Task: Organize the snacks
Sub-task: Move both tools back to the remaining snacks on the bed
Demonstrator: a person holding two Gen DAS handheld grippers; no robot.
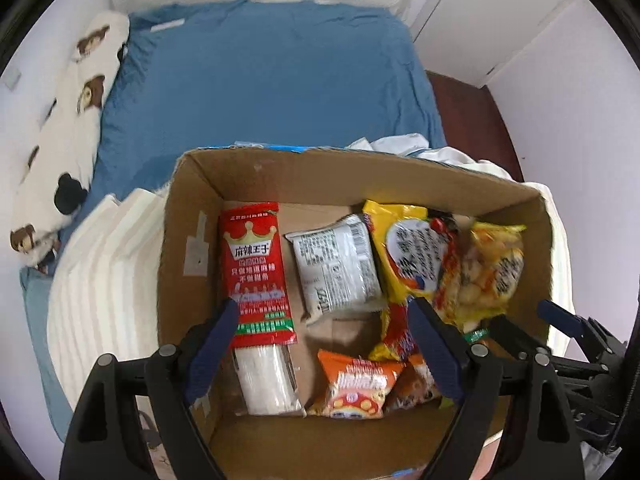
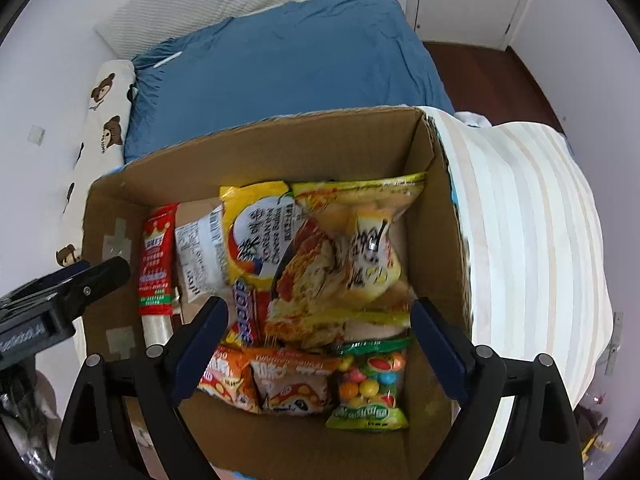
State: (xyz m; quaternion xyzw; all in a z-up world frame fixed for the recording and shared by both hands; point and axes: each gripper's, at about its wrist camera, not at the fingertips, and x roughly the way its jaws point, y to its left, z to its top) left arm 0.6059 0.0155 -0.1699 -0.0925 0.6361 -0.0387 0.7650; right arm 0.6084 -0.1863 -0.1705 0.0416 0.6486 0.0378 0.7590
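In the lower half of both wrist views, an open cardboard box (image 1: 192, 216) is sitting on a bed with a blue sheet (image 1: 260, 80), flanked by a cream striped blanket (image 2: 520, 220). A bear-print pillow (image 1: 72, 120) is lying along the left edge, white wall and cupboard doors are showing at the upper right, and dark wood floor beyond. The frame corners are being cut off by the fisheye rim.

Inside the box, a long red snack packet (image 1: 256, 272) is lying by the left wall, its long axis running toward the top of the frame, its lower clear end partly hidden by the left hand-held gripper (image 1: 324, 340). A white packet (image 1: 336, 264) is lying beside it, then yellow noodle packs (image 2: 320, 248), blurred and overlapping. Orange packets (image 2: 272, 380) and a candy bag (image 2: 372, 384) are sitting in the near corner.

The right hand-held gripper (image 2: 320, 336) is hovering over the box; both are standing wide, with nothing between their fingers.
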